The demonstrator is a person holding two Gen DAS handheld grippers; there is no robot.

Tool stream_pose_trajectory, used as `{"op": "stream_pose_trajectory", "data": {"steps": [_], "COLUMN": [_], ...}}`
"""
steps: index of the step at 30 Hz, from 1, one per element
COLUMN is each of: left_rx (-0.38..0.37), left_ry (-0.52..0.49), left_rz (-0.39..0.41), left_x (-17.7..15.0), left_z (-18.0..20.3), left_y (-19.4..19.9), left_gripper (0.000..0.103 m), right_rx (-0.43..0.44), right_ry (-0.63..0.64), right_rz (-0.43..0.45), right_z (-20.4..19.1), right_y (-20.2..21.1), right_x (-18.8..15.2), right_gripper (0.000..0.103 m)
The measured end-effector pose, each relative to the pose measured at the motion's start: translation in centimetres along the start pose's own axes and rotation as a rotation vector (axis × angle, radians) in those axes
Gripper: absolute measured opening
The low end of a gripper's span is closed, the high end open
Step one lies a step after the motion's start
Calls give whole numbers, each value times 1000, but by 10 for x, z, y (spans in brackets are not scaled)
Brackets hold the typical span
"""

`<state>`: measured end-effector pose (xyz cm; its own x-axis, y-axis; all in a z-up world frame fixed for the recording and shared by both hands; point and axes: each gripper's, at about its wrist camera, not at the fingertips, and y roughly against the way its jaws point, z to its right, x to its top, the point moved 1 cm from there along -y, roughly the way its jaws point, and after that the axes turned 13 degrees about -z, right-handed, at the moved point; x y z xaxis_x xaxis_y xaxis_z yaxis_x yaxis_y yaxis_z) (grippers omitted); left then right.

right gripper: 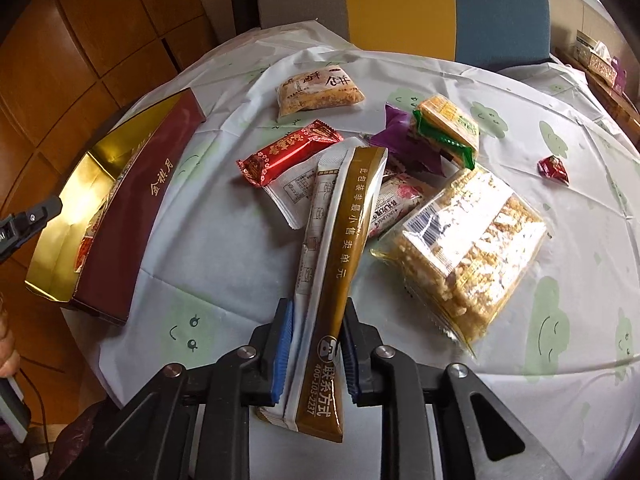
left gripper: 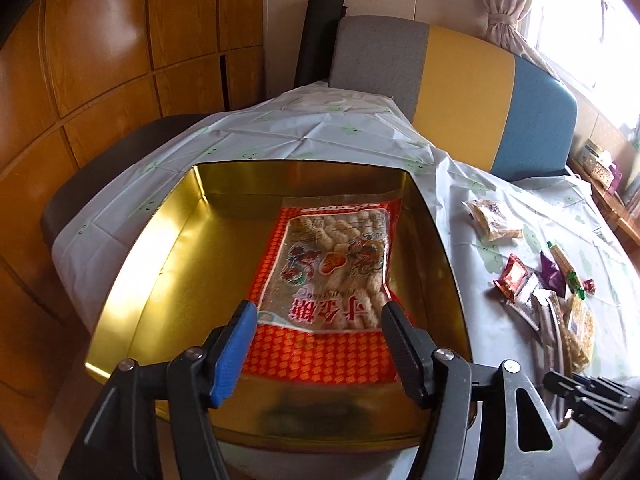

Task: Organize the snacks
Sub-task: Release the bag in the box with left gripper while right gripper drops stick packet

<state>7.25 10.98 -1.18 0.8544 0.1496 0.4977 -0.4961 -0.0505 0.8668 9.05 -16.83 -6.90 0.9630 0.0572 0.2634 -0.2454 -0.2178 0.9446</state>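
Observation:
A gold-lined box (left gripper: 160, 264) with maroon outer walls (right gripper: 136, 216) stands on the tablecloth. An orange bag of puffed sweets (left gripper: 332, 264) lies flat inside it, toward its right side. My left gripper (left gripper: 320, 312) hovers open over the bag's near end, pads clear of it. My right gripper (right gripper: 318, 308) is shut on a long brown stick packet (right gripper: 348, 240), with a white stick packet (right gripper: 316, 216) pinched alongside. Their far ends rest on the snack pile: red packet (right gripper: 288, 152), rice-crisp bag (right gripper: 468, 248), purple wrapper (right gripper: 400, 136), green-edged crackers (right gripper: 448, 128).
A beige cake packet (right gripper: 320, 94) and a small red candy (right gripper: 554, 170) lie apart from the pile. A grey, yellow and blue sofa back (left gripper: 460, 92) rises behind the table. Wood panelling (left gripper: 100, 80) is at the left. A person's hand (right gripper: 6, 344) shows at the left edge.

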Motion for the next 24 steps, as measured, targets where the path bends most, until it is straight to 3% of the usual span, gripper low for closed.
{"op": "stream_pose_trajectory", "data": {"steps": [5, 9, 14, 24], "left_rx": [28, 46, 43, 63], "left_ry": [15, 38, 72, 108], "left_rz": [-7, -2, -8, 5], "left_x": [-6, -9, -10, -14], "left_z": [-7, -15, -27, -41], "left_y": [1, 3, 4, 5], "left_gripper": [66, 75, 75, 90], "right_rx": [87, 147, 225, 307], "right_ry": [-7, 32, 68, 114], "right_rz": [40, 75, 84, 51], "right_z": [-11, -35, -72, -145], "right_y": [18, 36, 47, 38], "right_x": [-8, -1, 22, 68], "right_gripper": [20, 20, 20, 25]}}
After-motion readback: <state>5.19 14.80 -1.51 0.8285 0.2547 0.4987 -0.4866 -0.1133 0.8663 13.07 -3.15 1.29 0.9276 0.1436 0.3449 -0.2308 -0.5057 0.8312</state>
